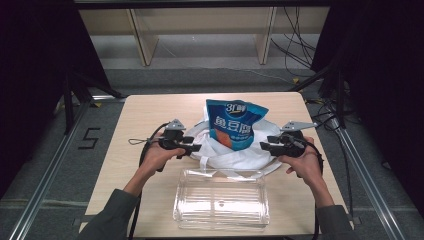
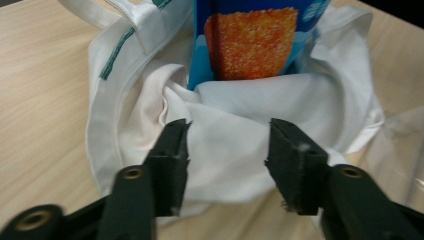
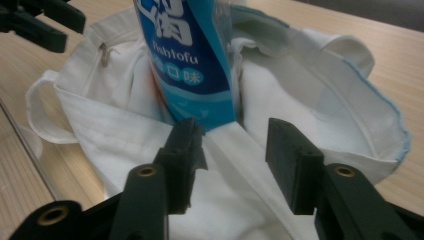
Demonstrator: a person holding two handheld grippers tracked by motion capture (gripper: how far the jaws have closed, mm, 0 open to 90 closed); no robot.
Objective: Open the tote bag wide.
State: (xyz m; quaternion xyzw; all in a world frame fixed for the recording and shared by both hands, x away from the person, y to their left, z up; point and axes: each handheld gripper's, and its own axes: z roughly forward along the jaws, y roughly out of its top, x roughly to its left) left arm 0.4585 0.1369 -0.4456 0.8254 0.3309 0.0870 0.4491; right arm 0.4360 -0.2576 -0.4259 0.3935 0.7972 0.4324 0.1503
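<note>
A blue snack bag [image 1: 234, 124] with an orange panel stands upright inside a white cloth tote bag [image 1: 235, 157] on the middle of the wooden table [image 1: 145, 115]. My left gripper [image 1: 194, 148] is at the tote's left edge, my right gripper [image 1: 264, 146] at its right edge. In the left gripper view the gripper [image 2: 227, 127] is open, its jaws over the tote's crumpled cloth [image 2: 125, 100] just below the snack bag [image 2: 250, 40]. In the right gripper view the gripper [image 3: 232, 127] is open astride a white strap of the tote [image 3: 310, 100], right before the snack bag [image 3: 187, 60].
A clear plastic box [image 1: 220, 200] lies near the table's front edge, just in front of the tote. The tote's handles [image 1: 202, 161] trail toward it. Bare tabletop lies to the far left and right. Shelving legs and cables are on the floor beyond.
</note>
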